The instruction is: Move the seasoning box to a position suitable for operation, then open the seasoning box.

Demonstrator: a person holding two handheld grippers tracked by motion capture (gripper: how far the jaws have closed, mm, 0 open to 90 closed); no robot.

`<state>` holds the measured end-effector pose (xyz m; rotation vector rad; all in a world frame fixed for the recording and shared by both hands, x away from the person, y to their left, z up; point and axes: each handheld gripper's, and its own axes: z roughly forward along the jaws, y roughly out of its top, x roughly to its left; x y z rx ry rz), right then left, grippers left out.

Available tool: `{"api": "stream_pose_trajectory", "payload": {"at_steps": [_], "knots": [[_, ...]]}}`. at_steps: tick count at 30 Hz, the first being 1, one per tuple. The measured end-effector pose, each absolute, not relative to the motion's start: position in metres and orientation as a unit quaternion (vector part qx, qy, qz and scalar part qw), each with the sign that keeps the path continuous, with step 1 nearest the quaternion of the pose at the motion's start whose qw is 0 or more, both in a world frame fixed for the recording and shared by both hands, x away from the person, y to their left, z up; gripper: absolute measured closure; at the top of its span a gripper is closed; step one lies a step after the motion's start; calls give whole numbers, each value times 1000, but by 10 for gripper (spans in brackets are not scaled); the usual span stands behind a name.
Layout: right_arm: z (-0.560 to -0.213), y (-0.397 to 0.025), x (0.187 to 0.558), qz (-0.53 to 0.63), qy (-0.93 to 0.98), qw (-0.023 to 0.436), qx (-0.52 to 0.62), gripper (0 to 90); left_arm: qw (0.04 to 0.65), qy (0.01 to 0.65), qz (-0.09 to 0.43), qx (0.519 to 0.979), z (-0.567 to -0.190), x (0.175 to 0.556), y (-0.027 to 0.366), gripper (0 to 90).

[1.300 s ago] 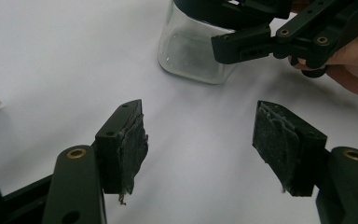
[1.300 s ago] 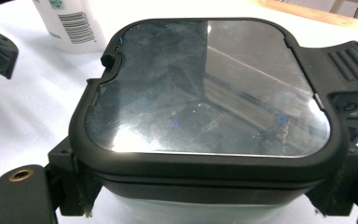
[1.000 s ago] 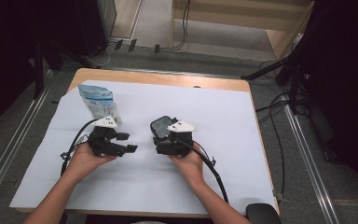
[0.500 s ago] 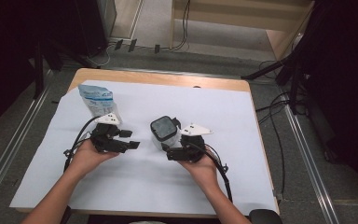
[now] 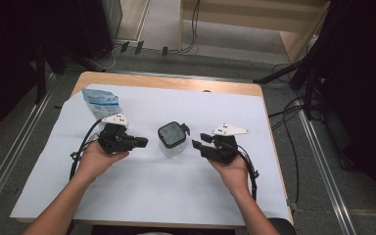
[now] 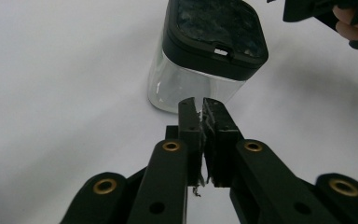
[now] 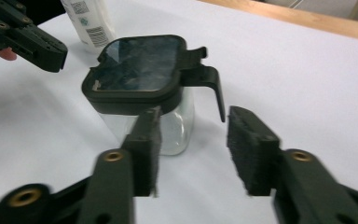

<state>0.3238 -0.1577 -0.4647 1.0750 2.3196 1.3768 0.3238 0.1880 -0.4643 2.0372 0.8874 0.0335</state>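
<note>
A clear square jar with a black lid [image 5: 172, 138] stands upright on the white sheet between my two grippers. Its lid carries a black latch tab [image 7: 213, 83] that hangs down one side. My left gripper [image 5: 143, 142] lies just left of the jar with its jaws shut and nothing between them; its tips [image 6: 202, 106] point at the jar's glass wall [image 6: 186, 86] without touching. My right gripper [image 5: 199, 140] is open just right of the jar, and the jar [image 7: 144, 93] stands a little beyond its fingertips [image 7: 195, 140].
A blue and white pouch [image 5: 101, 102] lies at the back left of the white sheet [image 5: 176, 196], behind my left gripper. The wooden table edge [image 5: 176, 82] runs along the far side. Cables trail from both grippers toward the front.
The right gripper has let go of the jar, opened and drawn back to the right. The jar now stands free on the sheet. The left gripper has stayed near its place.
</note>
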Motion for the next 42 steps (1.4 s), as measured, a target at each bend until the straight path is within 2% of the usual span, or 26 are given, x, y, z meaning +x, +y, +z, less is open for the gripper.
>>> {"api": "stream_pose_trajectory", "payload": {"at_steps": [4, 5, 6, 9, 15, 26, 42], "knots": [[-467, -162, 336, 477, 789, 105, 372, 751, 439, 354, 19, 826, -456, 328, 183, 900], [-469, -160, 342, 480, 788, 103, 370, 814, 442, 356, 13, 823, -455, 329, 181, 900], [-469, -160, 342, 480, 788, 103, 370, 814, 441, 357, 13, 823, -453, 331, 180, 900], [-469, -154, 354, 475, 798, 107, 355, 900, 444, 357, 17, 822, -448, 334, 172, 900], [-472, -152, 375, 468, 804, 103, 353, 900, 447, 361, 14, 818, -455, 335, 167, 900], [-490, -155, 407, 467, 798, 66, 374, 900, 429, 354, 6, 831, -469, 338, 154, 900], [-496, -142, 406, 459, 814, 59, 350, 900, 433, 365, 10, 824, -477, 340, 153, 900]]}}
